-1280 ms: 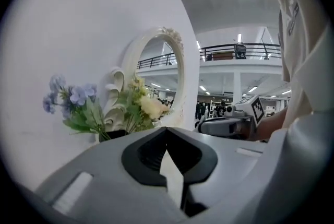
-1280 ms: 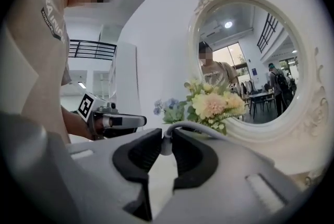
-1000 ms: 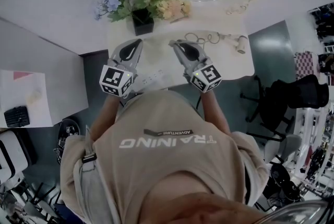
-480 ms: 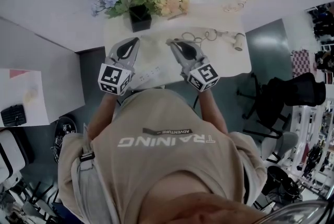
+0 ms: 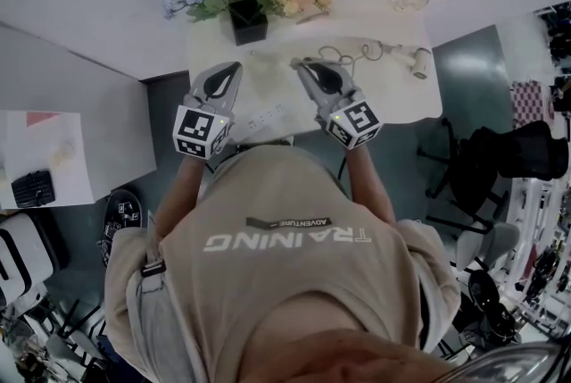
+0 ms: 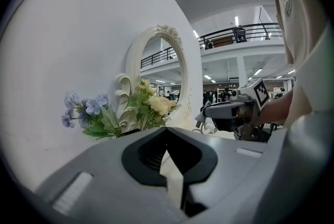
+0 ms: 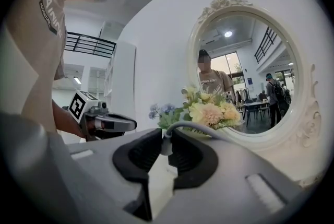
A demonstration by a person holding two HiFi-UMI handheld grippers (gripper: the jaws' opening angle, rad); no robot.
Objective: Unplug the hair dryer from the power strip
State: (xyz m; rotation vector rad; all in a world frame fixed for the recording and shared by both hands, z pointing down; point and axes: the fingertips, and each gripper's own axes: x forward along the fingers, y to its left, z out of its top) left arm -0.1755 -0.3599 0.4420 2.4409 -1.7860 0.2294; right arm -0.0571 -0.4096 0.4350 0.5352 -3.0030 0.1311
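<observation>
Barely anything has shifted: the right tongs [image 5: 303, 66] still pinch the white plug [image 7: 166, 143] over the tabletop [image 5: 268, 87], away from the power strip [image 5: 260, 115], left tongs [image 5: 235, 67] pressed together

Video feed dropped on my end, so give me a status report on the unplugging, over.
Left tongs shut, empty. Right tongs shut on plug, cord arching right. Out of power strip or not: can't tell.

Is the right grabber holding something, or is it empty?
Holding something. The right gripper has its jaws closed on a white plug, whose grey cord curves off rightward.
</observation>
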